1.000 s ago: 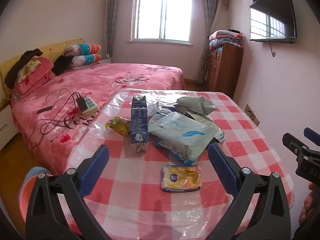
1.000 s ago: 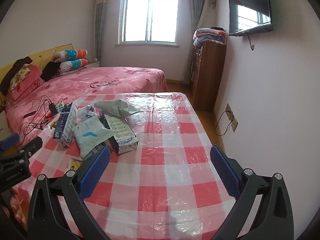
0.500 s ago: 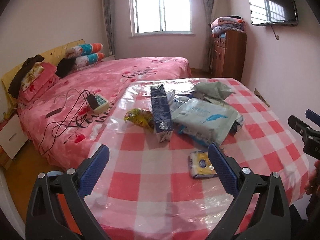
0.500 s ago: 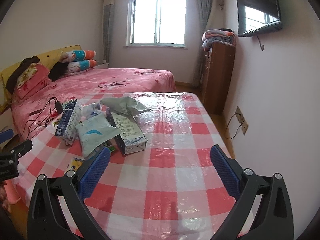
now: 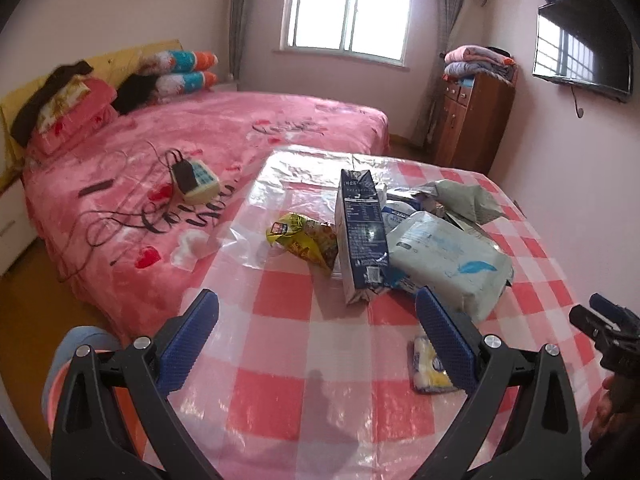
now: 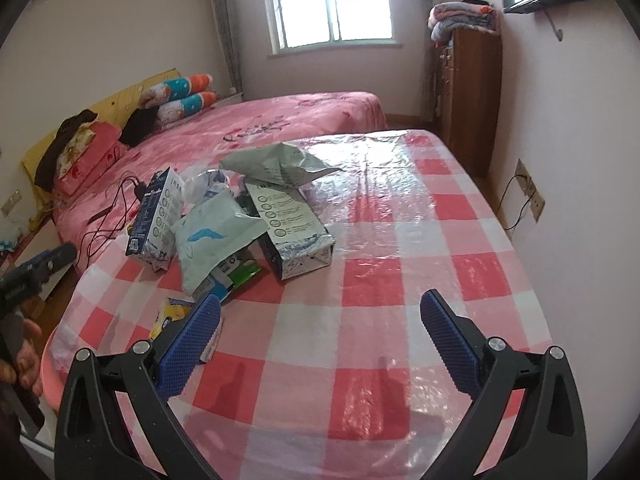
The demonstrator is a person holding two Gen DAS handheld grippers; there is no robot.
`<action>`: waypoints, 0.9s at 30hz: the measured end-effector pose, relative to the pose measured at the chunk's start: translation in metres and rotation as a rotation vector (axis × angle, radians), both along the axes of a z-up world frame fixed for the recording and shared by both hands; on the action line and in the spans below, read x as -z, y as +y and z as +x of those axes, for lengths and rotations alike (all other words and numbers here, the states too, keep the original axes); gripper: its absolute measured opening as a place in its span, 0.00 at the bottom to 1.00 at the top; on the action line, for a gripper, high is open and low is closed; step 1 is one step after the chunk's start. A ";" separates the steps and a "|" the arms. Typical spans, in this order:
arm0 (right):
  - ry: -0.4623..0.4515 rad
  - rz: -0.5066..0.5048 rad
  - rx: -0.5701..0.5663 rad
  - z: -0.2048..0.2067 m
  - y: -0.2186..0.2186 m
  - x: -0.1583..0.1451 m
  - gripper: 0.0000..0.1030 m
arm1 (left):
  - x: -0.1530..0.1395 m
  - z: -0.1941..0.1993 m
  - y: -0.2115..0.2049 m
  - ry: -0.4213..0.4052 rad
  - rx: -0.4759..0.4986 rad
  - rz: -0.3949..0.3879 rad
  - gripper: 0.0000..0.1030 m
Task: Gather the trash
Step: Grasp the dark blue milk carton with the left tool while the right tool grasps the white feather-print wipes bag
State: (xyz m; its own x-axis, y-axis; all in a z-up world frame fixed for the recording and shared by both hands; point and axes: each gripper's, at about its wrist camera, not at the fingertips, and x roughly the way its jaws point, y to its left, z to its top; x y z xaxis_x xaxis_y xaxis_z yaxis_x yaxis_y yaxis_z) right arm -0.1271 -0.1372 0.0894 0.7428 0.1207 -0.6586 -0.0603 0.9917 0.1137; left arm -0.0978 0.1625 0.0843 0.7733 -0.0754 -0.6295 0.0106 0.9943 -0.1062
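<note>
Trash lies on the checked table (image 5: 280, 360): an upright dark blue carton (image 5: 362, 236), a yellow snack bag (image 5: 304, 236), a white-and-blue pack (image 5: 448, 256), a grey mailer bag (image 5: 464, 200) and a small yellow tissue pack (image 5: 428, 364). My left gripper (image 5: 316, 312) hangs open over the table's near left part, with its right finger beside the tissue pack. My right gripper (image 6: 322, 312) is open above bare cloth (image 6: 400, 280). The right wrist view also shows a silver carton (image 6: 292, 228) lying flat, a green wrapper (image 6: 240, 272) and the blue carton (image 6: 154, 216).
A pink basin (image 6: 52, 372) sits low off the table's left corner. The pink bed (image 5: 240, 132) with a power strip (image 5: 196, 178) and cables adjoins the table's left side. A wooden cabinet (image 5: 472, 120) and a wall socket (image 6: 530, 192) are to the right.
The left wrist view has swung left, so the tissue pack now sits by the right finger. The right gripper has tilted down toward the table. Both grippers stay open and empty.
</note>
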 end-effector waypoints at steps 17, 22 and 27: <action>0.021 -0.024 -0.301 0.074 0.063 -0.011 0.95 | 0.004 0.083 -0.021 0.074 0.114 -0.089 0.86; 0.051 -0.053 -0.367 0.098 0.079 -0.004 0.95 | 0.017 0.106 -0.029 0.113 0.082 -0.029 0.76; 0.080 -0.069 -0.409 0.111 0.091 0.006 0.95 | 0.028 0.119 -0.026 0.135 0.053 -0.037 0.67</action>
State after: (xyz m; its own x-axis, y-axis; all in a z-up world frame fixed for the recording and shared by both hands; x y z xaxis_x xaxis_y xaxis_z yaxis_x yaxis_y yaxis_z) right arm -0.0157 -0.0459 0.0832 0.5887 0.3487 -0.7293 -0.4444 0.8932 0.0684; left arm 0.0216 0.1363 0.0562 0.6762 -0.1390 -0.7235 0.0458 0.9881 -0.1470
